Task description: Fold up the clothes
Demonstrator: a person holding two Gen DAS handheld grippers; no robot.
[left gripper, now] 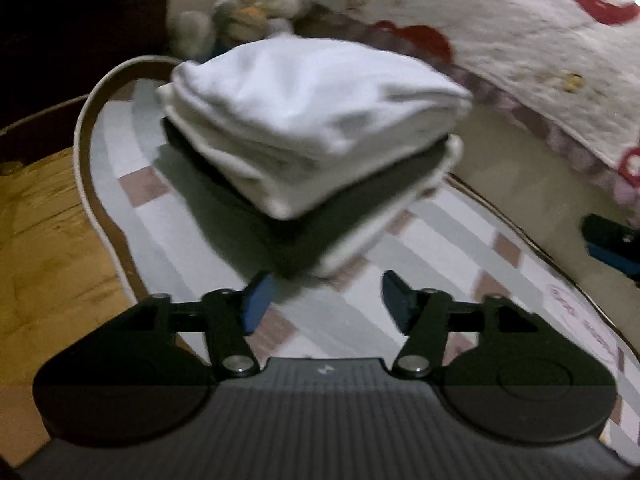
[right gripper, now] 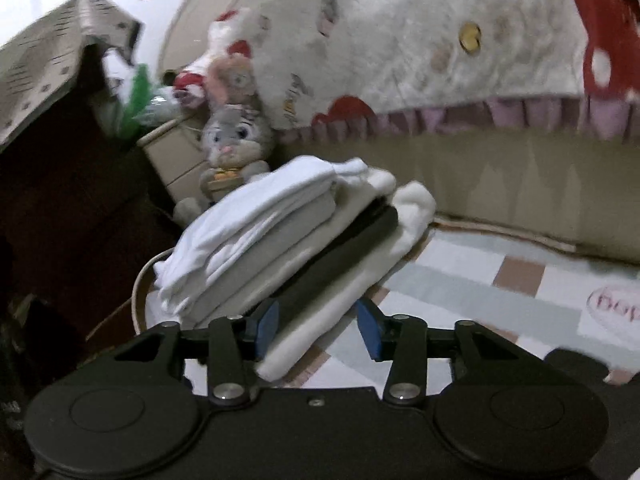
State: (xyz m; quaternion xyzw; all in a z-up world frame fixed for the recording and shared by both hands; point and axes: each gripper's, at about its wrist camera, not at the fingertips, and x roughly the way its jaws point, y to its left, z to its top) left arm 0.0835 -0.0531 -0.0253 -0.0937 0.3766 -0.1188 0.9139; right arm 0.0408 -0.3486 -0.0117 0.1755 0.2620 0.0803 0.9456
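On the checked rug (left gripper: 208, 216) beside the bed's patterned quilt (left gripper: 532, 52) sits the stack of folded clothes (left gripper: 316, 148), white layers over a dark one. A plush rabbit (right gripper: 232, 140) sits behind it. My left gripper (left gripper: 324, 300) and right gripper (right gripper: 318, 330) both gape wide, holding nothing.

Wooden floor (left gripper: 44, 216), checked rug (left gripper: 440, 224), bed (right gripper: 500, 184).

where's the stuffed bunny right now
The stuffed bunny sits on the floor behind the stack of folded clothes, left of the bed.
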